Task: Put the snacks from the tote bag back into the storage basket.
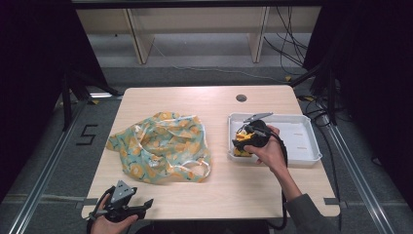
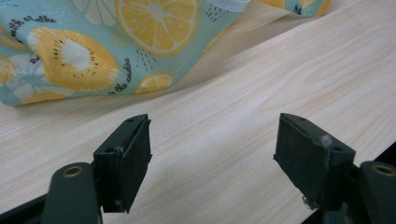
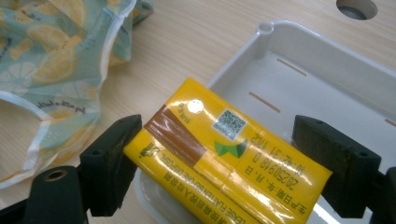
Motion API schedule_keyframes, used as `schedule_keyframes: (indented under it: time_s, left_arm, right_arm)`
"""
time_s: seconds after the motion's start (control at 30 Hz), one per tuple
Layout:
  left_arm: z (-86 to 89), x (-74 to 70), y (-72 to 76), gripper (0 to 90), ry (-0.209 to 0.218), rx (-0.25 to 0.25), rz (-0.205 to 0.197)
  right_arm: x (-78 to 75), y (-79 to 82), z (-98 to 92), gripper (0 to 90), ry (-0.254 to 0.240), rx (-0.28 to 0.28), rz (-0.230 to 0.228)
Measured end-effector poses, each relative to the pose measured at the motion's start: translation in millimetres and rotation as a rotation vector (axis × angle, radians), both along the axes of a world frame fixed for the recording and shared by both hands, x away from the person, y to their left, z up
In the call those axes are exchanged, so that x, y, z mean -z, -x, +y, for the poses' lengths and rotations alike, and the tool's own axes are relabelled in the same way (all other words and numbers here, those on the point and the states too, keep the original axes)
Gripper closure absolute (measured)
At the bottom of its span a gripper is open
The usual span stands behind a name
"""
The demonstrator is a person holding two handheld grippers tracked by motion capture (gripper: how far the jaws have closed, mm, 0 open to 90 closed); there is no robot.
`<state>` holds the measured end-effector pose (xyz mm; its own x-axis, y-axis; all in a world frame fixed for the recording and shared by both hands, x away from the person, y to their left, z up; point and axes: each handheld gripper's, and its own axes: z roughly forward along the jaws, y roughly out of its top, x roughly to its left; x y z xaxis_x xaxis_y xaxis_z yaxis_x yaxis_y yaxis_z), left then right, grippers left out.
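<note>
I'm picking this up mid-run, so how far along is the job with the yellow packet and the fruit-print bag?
Nothing looks packed yet. The right gripper has the yellow packet between its jaws at the corner of the white tray; the pads seem to press its ends. The left gripper waits open over bare table. The fruit-print bag lies crumpled beside the tray. Probably left: carrying the packet to the bag.

Yellow packet (image 3: 219,154) between the right gripper's (image 3: 229,163) fingers (image 3: 109,161), over white tray (image 3: 327,79) corner, lemon-print bag (image 3: 51,60) beside
</note>
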<state>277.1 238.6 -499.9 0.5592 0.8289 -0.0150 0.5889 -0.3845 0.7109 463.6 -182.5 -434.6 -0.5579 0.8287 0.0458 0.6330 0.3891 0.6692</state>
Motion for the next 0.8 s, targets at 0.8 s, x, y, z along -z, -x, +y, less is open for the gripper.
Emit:
schedule_keyframes:
  time_s: [0.8]
  left_arm:
    - [-1.3, -0.5, -0.9, 26.1, 0.002, -0.002, -0.019]
  right_arm:
    - [-35.1, 19.4, -34.6, 17.6, -0.207, -0.038, -0.08]
